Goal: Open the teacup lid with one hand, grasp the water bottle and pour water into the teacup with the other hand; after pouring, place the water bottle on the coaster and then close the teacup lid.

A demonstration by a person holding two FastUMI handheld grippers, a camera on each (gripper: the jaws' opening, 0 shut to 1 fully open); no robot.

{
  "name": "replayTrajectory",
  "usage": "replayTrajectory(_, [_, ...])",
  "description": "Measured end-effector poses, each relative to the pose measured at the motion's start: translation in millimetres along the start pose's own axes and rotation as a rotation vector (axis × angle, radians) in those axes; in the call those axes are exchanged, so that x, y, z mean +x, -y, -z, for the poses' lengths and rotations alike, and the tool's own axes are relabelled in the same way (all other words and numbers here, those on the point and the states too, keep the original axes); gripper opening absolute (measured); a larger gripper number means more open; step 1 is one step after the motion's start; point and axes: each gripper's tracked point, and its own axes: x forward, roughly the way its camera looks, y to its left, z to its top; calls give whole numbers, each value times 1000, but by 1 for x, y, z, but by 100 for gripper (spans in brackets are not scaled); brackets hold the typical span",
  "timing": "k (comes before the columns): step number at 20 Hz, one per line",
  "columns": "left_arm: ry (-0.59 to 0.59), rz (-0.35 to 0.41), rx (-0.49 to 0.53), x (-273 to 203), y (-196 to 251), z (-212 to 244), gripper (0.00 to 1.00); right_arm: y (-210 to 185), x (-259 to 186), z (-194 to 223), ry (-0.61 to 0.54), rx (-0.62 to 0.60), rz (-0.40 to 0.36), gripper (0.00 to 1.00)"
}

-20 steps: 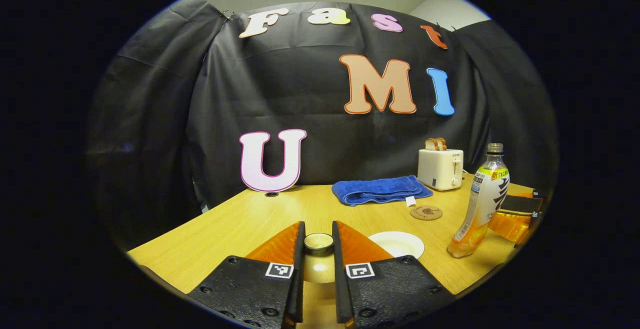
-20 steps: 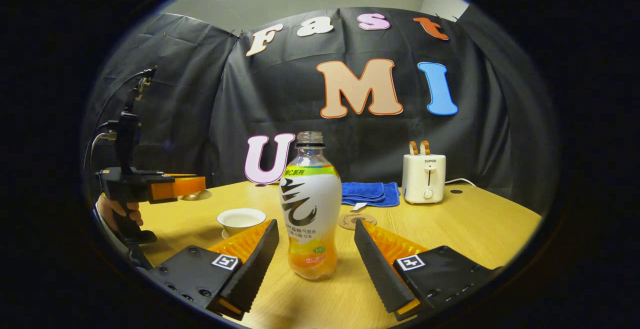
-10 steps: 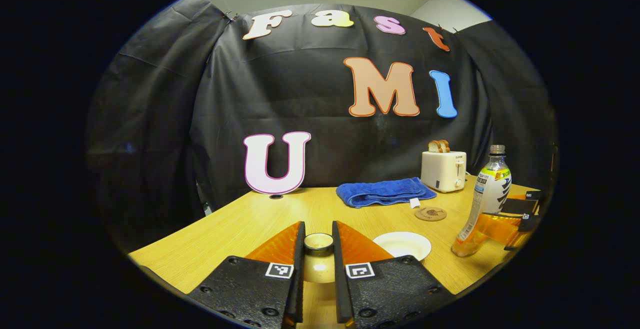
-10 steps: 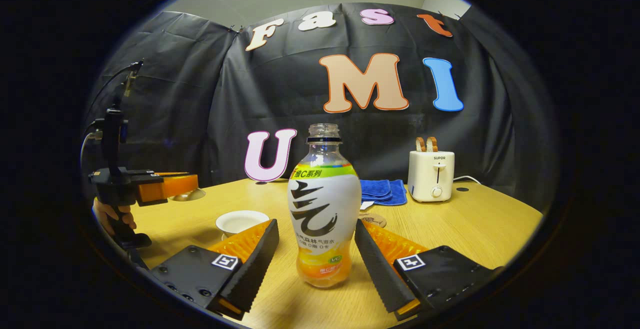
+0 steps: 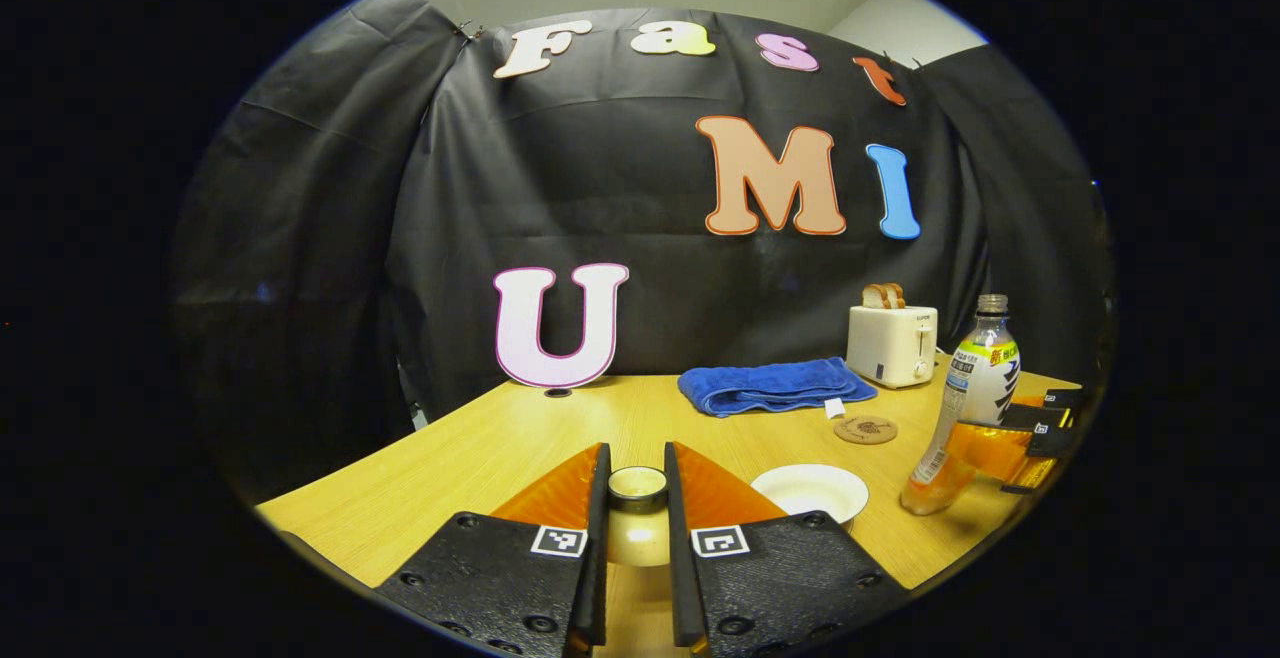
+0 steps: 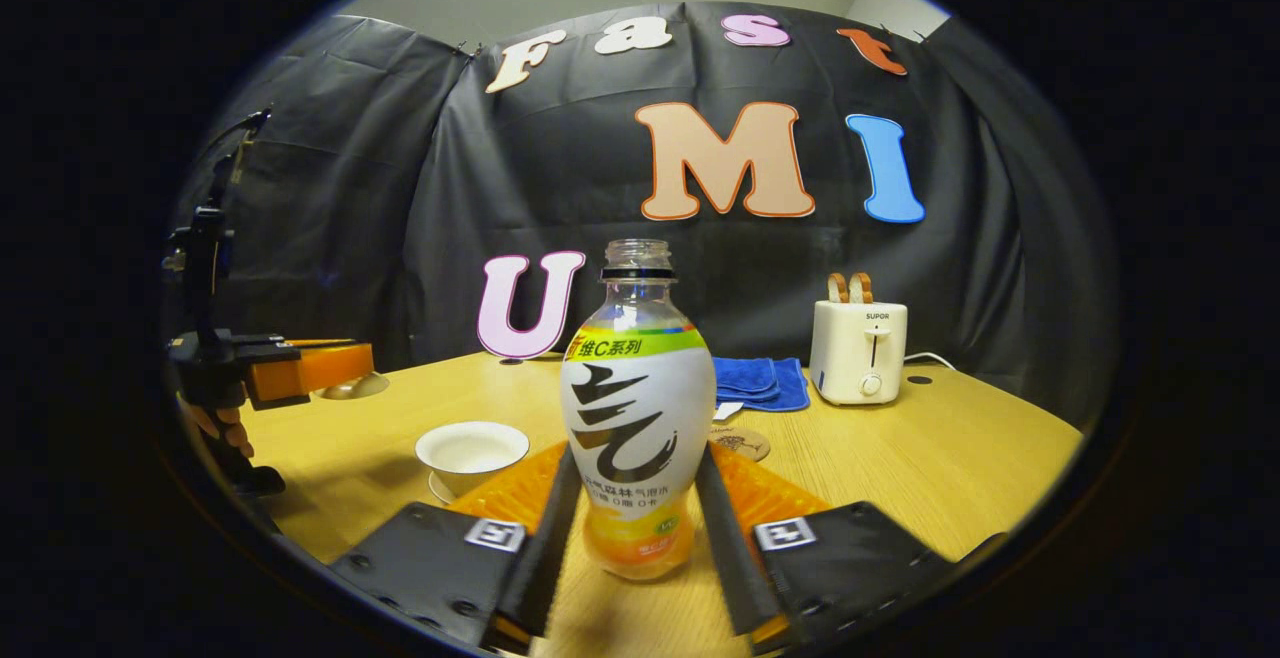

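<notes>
Over the table (image 6: 950, 458), right gripper (image 6: 635, 528) clamping water bottle (image 6: 637, 418), left gripper (image 5: 637, 498) pinching teacup lid (image 5: 637, 485)

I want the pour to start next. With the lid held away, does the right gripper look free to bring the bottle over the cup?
Probably yes: the right gripper clamps the bottle, and the cup stands open, with bare table between.

Coaster (image 6: 739, 442) behind bottle (image 6: 636, 408)
</notes>
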Motion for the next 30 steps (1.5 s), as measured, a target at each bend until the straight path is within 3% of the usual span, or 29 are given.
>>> replayTrajectory(4, [3, -8, 6, 0, -1, -1, 24, -4, -1, -2, 1, -34, -5, 66])
replayTrajectory(11, [16, -23, -4, -3, -6, -7, 23, 3, 9, -12, -7, -212, 31, 65])
replayTrajectory(16, [20, -35, -12, -4, -15, -11, 23, -2, 16, -25, 19, -477, 43, 65])
replayTrajectory(21, [31, -45, -23, -6, -22, -16, 23, -3, 22, -19, 20, -648, 49, 65])
replayTrajectory(26, [40, -55, -26, -8, -28, -21, 23, -6, 20, -16, 52, -925, 70, 66])
replayTrajectory(30, [45, -62, -34, -9, -33, -24, 23, -6, 24, -2, 53, -1059, 53, 66])
